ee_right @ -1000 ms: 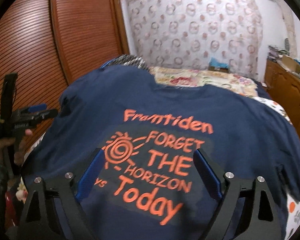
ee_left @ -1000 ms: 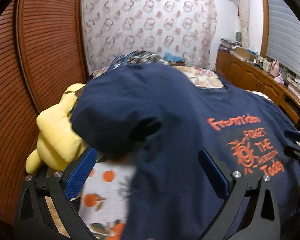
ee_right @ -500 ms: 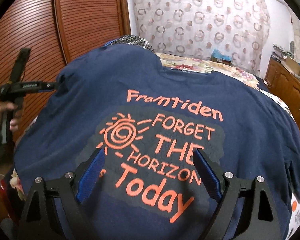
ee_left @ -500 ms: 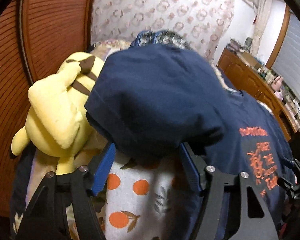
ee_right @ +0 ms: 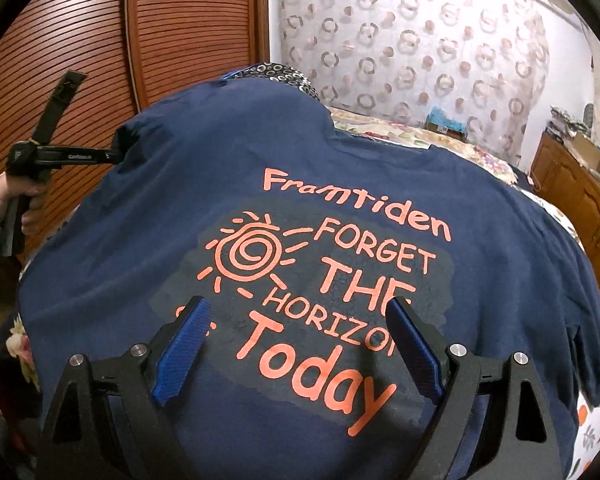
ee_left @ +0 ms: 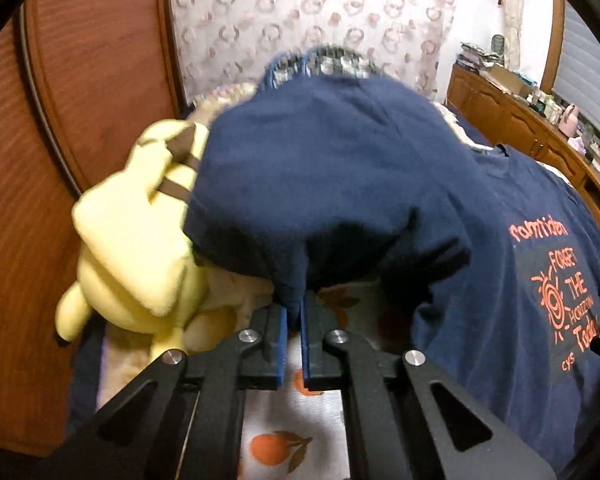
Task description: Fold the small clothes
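A navy T-shirt [ee_right: 340,168] with orange print lies spread over the bed. In the left wrist view its left sleeve [ee_left: 324,184] is lifted and bunched. My left gripper [ee_left: 294,312] is shut on the sleeve's hem. From the right wrist view the left gripper [ee_right: 112,156] shows at the shirt's left edge, held by a hand. My right gripper [ee_right: 296,332] is open and empty, hovering just above the printed chest over the word "Today".
A yellow plush toy [ee_left: 140,240] lies left of the sleeve against the wooden wardrobe door [ee_left: 72,80]. An orange-patterned sheet [ee_left: 284,432] covers the bed. A wooden sideboard [ee_left: 540,136] with clutter runs along the right wall. A patterned curtain [ee_right: 420,48] hangs behind.
My left gripper moved to the sleeve's edge and closed on its hem, lifting it. My right gripper stayed open and moved slightly lower over the print.
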`<state>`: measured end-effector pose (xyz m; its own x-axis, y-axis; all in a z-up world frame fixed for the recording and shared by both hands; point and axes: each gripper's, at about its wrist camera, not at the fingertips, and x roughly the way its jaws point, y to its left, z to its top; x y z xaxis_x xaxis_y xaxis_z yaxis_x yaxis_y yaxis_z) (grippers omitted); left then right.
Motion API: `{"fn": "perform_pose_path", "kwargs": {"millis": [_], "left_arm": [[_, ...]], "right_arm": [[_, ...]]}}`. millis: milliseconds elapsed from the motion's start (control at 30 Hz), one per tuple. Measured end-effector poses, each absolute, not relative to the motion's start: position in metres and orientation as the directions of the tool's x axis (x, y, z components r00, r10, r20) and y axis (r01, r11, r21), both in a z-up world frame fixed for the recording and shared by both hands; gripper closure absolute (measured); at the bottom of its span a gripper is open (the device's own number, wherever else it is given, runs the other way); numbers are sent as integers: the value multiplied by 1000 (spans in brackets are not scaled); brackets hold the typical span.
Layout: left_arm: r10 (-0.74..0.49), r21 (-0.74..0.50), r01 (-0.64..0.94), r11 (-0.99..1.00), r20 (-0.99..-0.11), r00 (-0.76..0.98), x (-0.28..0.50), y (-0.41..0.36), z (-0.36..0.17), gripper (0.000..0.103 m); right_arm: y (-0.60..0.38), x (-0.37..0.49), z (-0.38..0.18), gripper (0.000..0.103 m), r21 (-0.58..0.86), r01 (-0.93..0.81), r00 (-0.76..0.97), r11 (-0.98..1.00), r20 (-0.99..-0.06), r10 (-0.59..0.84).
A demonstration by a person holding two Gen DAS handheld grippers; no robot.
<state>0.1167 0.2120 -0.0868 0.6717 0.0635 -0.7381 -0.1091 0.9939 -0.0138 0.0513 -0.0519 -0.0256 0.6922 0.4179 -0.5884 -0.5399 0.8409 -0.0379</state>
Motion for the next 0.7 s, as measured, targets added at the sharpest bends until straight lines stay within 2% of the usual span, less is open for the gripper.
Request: {"fn": "perform_pose_path", "kwargs": {"millis": [133, 300, 467, 600, 700], "left_arm": [[91, 5, -118, 993, -670, 737, 105, 211, -51, 98], [51, 0, -64, 998, -600, 799, 102, 192, -3, 97], [-8, 49, 43, 998, -569, 822, 107, 144, 26, 97], [-48, 99, 128, 987, -576, 816, 113, 100, 28, 96], [-83, 86, 165, 982, -595, 799, 106, 82, 18, 82]], "right_arm": [[-55, 54, -27, 13, -16, -536, 686, 844, -590, 425], [-54, 55, -28, 13, -21, -537, 685, 843, -595, 422], [-52, 57, -28, 13, -21, -539, 682, 842, -598, 422], [-51, 57, -29, 13, -26, -545, 679, 838, -601, 422], [-51, 56, -29, 13, -26, -549, 676, 836, -602, 425]]}}
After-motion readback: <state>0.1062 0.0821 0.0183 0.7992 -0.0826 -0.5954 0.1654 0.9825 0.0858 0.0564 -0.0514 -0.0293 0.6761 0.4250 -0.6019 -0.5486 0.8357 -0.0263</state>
